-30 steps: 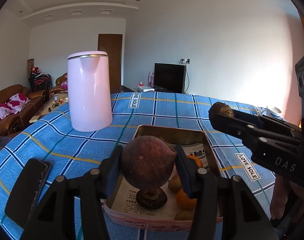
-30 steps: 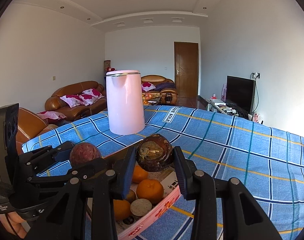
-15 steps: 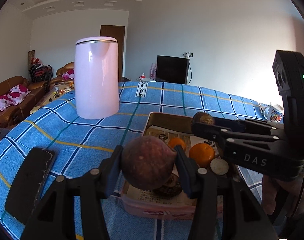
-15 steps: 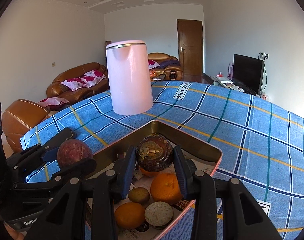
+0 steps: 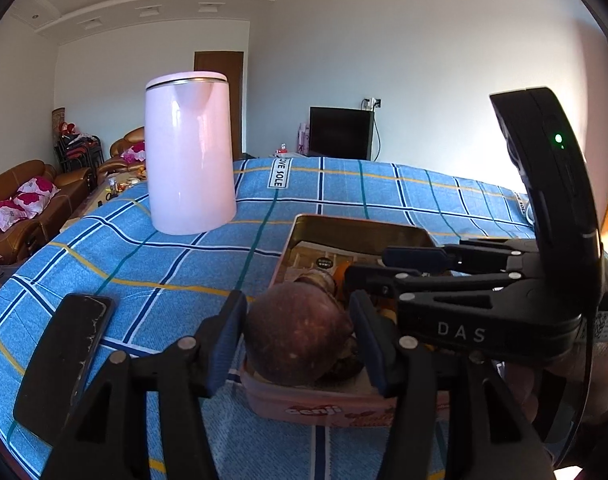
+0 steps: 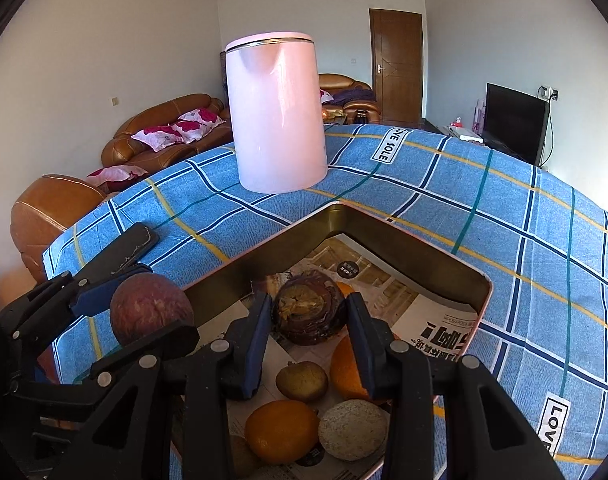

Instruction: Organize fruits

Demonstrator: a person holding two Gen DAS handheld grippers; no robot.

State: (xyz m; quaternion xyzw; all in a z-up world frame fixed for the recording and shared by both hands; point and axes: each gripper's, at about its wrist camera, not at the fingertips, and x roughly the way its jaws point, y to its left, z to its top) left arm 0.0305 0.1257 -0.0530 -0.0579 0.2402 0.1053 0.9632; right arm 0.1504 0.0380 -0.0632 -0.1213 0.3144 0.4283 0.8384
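Observation:
A pink metal tin (image 6: 444,256) lined with newspaper lies on the blue checked tablecloth and holds oranges (image 6: 282,430) and other small fruits. My left gripper (image 5: 298,338) is shut on a round purple-brown passion fruit (image 5: 298,338), held at the tin's near rim (image 5: 316,406); it also shows in the right wrist view (image 6: 150,312). My right gripper (image 6: 308,332) has lowered into the tin, its jaws slightly apart around a dark, broken mangosteen-like fruit (image 6: 308,308) that rests on the newspaper.
A tall pink kettle (image 5: 190,156) stands behind the tin on the cloth (image 5: 164,264). A dark phone (image 5: 64,356) lies at the left, near the table edge. Sofas, a door and a TV are beyond the table.
Both grippers came down toward the tin. The right gripper lowered the dark fruit onto the newspaper and its jaws have widened. The left gripper still holds its fruit at the tin's rim.

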